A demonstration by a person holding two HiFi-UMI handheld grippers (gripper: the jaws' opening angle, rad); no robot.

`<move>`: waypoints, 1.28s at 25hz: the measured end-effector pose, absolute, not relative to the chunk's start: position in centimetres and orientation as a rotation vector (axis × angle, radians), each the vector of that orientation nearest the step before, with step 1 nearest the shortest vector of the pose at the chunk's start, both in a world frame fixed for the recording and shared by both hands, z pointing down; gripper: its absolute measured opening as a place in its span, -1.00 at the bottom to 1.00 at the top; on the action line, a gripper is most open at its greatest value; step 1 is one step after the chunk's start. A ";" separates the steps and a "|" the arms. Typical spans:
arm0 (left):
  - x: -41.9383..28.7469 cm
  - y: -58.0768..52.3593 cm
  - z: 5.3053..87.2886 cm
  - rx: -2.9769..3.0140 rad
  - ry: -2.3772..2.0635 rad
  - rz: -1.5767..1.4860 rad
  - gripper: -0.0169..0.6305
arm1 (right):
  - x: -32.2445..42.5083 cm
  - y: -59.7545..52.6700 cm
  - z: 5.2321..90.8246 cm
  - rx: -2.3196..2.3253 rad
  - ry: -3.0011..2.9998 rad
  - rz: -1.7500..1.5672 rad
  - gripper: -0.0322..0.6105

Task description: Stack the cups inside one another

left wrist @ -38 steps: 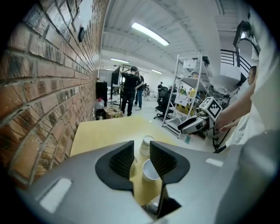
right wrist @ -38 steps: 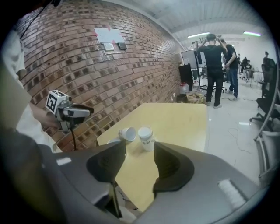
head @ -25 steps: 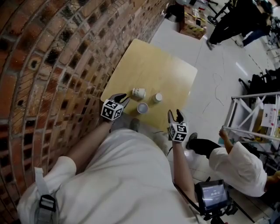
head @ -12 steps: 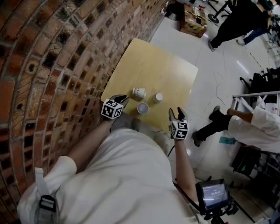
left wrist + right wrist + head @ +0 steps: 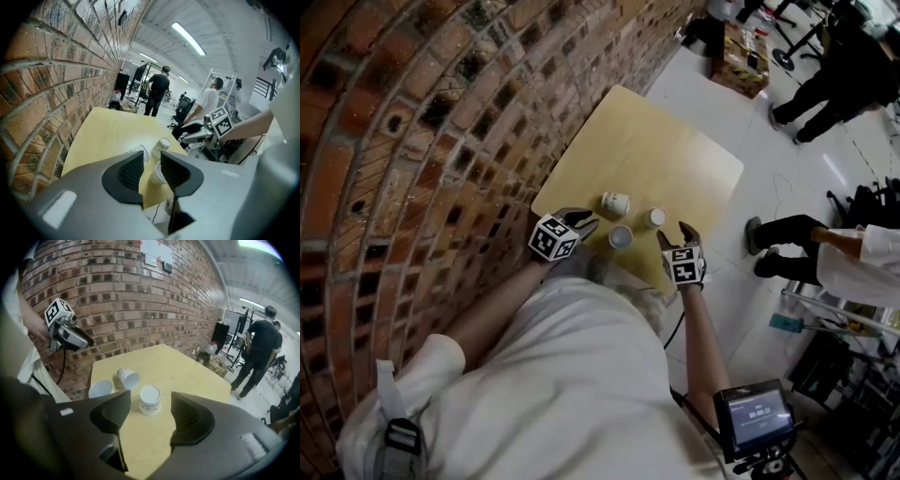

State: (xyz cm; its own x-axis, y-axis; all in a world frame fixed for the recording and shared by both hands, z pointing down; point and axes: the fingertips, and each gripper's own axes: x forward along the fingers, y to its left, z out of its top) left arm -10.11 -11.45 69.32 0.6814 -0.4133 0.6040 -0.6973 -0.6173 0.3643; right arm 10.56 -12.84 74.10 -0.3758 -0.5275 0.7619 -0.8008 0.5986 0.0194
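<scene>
Three white paper cups sit near the front edge of the yellow table [image 5: 656,141]. One lies on its side [image 5: 615,202] [image 5: 127,378], one stands bottom up [image 5: 652,217] [image 5: 150,399], and one stands upright [image 5: 621,236] [image 5: 157,174]. My left gripper [image 5: 583,223] [image 5: 150,161] hovers at the table's near left edge, its jaws opening and nothing between them; the upright cup shows just beyond the gap. To the right of the cups, my right gripper [image 5: 677,234] [image 5: 151,414] points at the bottom-up cup, jaws opening wide and empty, clear of the cup.
A brick wall [image 5: 412,141] runs along the table's left side. People [image 5: 834,70] stand and walk on the white floor to the right. A screen on a stand [image 5: 752,412] is behind my right arm. The table's far half holds nothing.
My right gripper has come forward over the table's near edge toward the bottom-up cup, rolling and spreading its jaws. The left gripper has barely moved. People behind have walked on.
</scene>
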 end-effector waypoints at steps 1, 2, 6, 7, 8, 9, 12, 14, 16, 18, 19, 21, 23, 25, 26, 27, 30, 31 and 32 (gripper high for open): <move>-10.2 -11.3 69.2 2.313 -0.851 0.647 -0.52 | 10.1 -13.3 74.7 1.006 -2.051 0.444 -0.07; -10.2 -11.2 69.1 2.320 -0.850 0.657 -0.51 | 9.7 -13.7 75.4 0.967 -2.033 0.432 -0.04; -10.8 -10.7 68.5 2.319 -0.866 0.665 -0.51 | 8.6 -15.1 77.9 0.844 -1.968 0.414 0.07; -11.1 -10.6 68.3 2.315 -0.876 0.663 -0.51 | 8.3 -15.3 78.5 0.820 -1.958 0.420 0.07; -11.3 -10.5 68.1 2.312 -0.884 0.660 -0.51 | 8.0 -15.6 79.2 0.797 -1.952 0.426 0.07; -11.6 -10.4 68.0 2.311 -0.890 0.655 -0.51 | 7.7 -15.8 79.8 0.776 -1.947 0.428 0.07; -12.1 -9.9 67.5 2.307 -0.897 0.637 -0.48 | 7.6 -16.0 81.2 0.741 -1.907 0.408 0.07; -12.4 -9.7 67.3 2.306 -0.899 0.629 -0.48 | 7.6 -16.3 81.7 0.756 -1.889 0.411 0.07; -12.7 -9.5 67.1 2.302 -0.899 0.621 -0.47 | 7.5 -16.7 81.7 0.803 -1.884 0.430 -0.10; -12.9 -9.2 67.1 2.294 -0.895 0.613 -0.45 | 7.5 -16.8 81.2 0.853 -1.904 0.458 -0.10; -12.8 -9.1 67.1 2.290 -0.889 0.608 -0.45 | 7.5 -16.8 80.7 0.886 -1.921 0.477 -0.10; -12.6 -9.2 67.0 2.288 -0.873 0.597 -0.44 | 7.9 -16.6 79.6 0.953 -1.956 0.517 -0.10; -12.0 -9.4 66.9 2.296 -0.851 0.591 -0.44 | 8.3 -16.0 78.4 1.003 -1.995 0.553 -0.11; -11.0 -9.8 66.9 2.312 -0.821 0.591 -0.42 | 8.7 -15.4 77.2 1.051 -2.043 0.591 -0.11; -10.4 -9.9 66.7 2.321 -0.803 0.590 -0.42 | 9.0 -15.1 76.6 1.078 -2.071 0.607 -0.11; -9.7 -10.0 66.6 2.330 -0.782 0.588 -0.41 | 9.3 -14.8 76.0 1.104 -2.096 0.622 -0.11; -7.3 -10.2 66.3 2.348 -0.710 0.585 -0.38 | 10.2 -13.4 73.9 1.176 -2.154 0.691 -0.11; -6.4 -10.2 66.3 2.352 -0.679 0.584 -0.36 | 10.4 -13.0 73.0 1.201 -2.180 0.718 -0.11; -5.5 -10.1 66.2 2.356 -0.643 0.582 -0.34 | 10.5 -12.6 72.1 1.226 -2.213 0.742 -0.11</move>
State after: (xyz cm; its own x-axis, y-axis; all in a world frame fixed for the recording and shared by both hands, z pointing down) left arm -5.50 -10.15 66.22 0.7843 -0.2974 0.5444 -0.5711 -0.6888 0.4465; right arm 10.54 -12.63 72.05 -0.4695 -0.5953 0.6520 -0.8681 0.4461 -0.2178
